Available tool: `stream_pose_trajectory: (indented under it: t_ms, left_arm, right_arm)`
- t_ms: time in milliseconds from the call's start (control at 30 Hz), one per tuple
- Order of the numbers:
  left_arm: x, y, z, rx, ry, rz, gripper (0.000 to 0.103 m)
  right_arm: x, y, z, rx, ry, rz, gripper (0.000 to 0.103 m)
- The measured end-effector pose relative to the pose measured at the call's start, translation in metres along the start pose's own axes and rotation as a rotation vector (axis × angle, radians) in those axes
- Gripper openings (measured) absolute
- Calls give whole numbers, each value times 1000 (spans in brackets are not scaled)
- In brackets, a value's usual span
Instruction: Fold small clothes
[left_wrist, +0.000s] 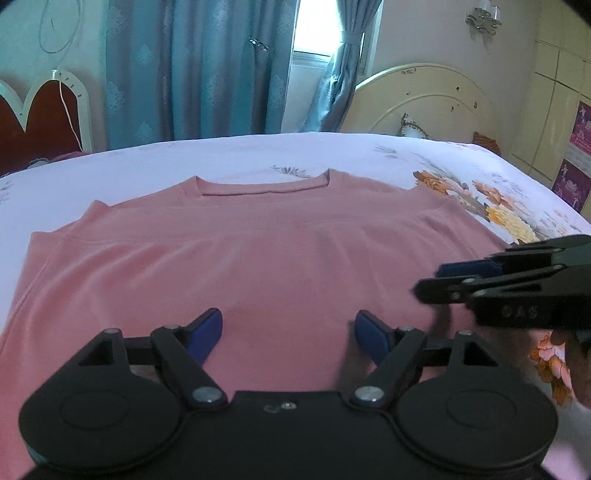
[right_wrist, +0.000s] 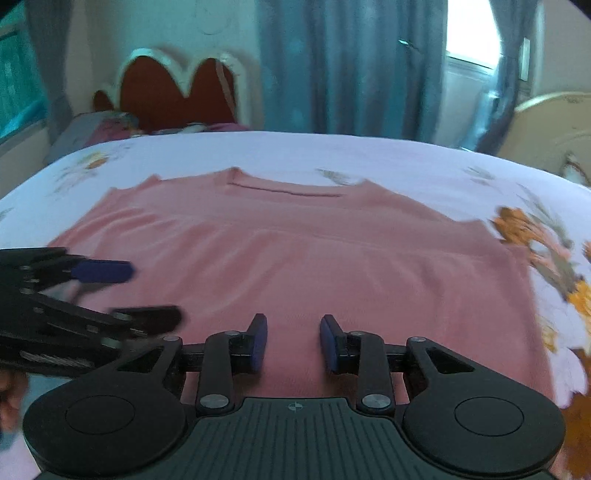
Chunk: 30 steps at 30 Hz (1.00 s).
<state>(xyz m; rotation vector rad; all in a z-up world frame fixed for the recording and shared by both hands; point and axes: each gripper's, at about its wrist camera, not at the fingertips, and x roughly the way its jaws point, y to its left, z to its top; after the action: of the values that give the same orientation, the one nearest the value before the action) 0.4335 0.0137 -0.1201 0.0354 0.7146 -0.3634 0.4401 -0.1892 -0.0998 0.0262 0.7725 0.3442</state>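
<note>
A pink shirt (left_wrist: 258, 251) lies flat on the bed, collar at the far side; it also shows in the right wrist view (right_wrist: 295, 251). My left gripper (left_wrist: 288, 332) is open and empty, its blue-padded fingers hovering over the shirt's near part. My right gripper (right_wrist: 293, 341) is open and empty, also over the shirt's near part. The right gripper shows in the left wrist view (left_wrist: 439, 280) at the right, over the shirt's right edge. The left gripper shows in the right wrist view (right_wrist: 129, 291) at the left, blurred.
The bed has a white sheet with orange flowers (left_wrist: 480, 199). A cream headboard (left_wrist: 424, 99) stands at the far right, a red and white headboard (left_wrist: 40, 107) at the far left. Blue curtains (left_wrist: 192, 70) hang behind. Cupboards (left_wrist: 554, 110) line the right wall.
</note>
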Motion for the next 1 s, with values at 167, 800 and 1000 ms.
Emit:
stream_pose_trajectory:
  t_ms: [167,800,1000]
  left_arm:
    - [-16,-7,-1,-8,-18,12,76]
    - [-75,42,-55,-79,4,163,75]
    - [-91,73,-66,-129,-2,233,75]
  right_arm:
    - [-27,0,0,12,-32,50,31]
    - [-67,-9,-59,30,4,-11,21]
    - [-90,-85,-76,175,12,-176,21]
